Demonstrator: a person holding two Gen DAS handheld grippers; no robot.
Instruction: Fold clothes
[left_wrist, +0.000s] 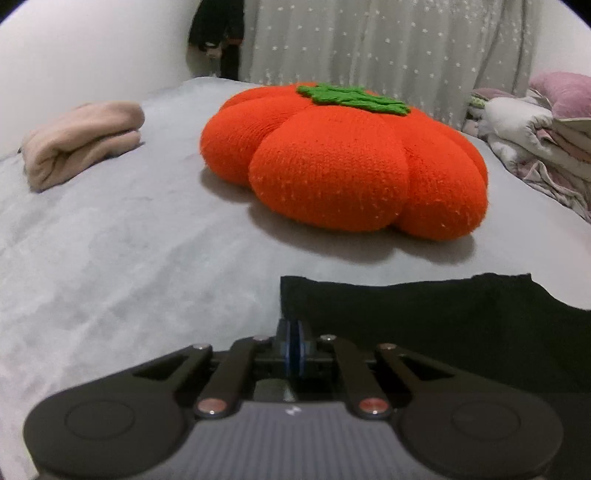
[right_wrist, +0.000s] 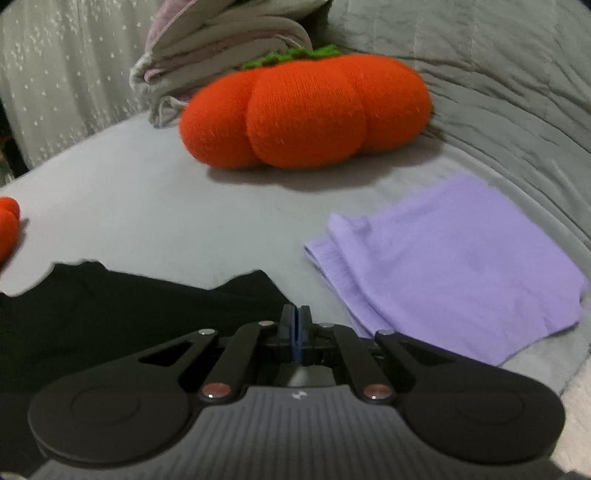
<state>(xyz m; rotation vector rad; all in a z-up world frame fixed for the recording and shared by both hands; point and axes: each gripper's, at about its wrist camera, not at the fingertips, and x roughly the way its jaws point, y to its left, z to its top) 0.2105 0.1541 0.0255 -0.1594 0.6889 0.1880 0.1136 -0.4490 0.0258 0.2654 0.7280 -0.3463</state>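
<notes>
A black garment (left_wrist: 443, 332) lies on the grey bed sheet (left_wrist: 129, 258) right in front of both grippers. My left gripper (left_wrist: 294, 330) is shut on its left edge, with dark cloth between the blue pads. My right gripper (right_wrist: 295, 321) is shut at the right corner of the same black garment (right_wrist: 129, 314), and the cloth edge runs down into its pads. A folded lilac garment (right_wrist: 454, 266) lies flat to the right of the right gripper. A folded beige garment (left_wrist: 81, 144) sits far left on the bed.
A big orange pumpkin-shaped cushion (left_wrist: 343, 158) with a green top sits mid-bed beyond the black garment. A heap of bedding and pillows (left_wrist: 535, 136) is at the far right, a grey quilt (right_wrist: 498, 92) lies behind the lilac garment, and a white starred curtain (left_wrist: 369, 44) hangs behind the bed.
</notes>
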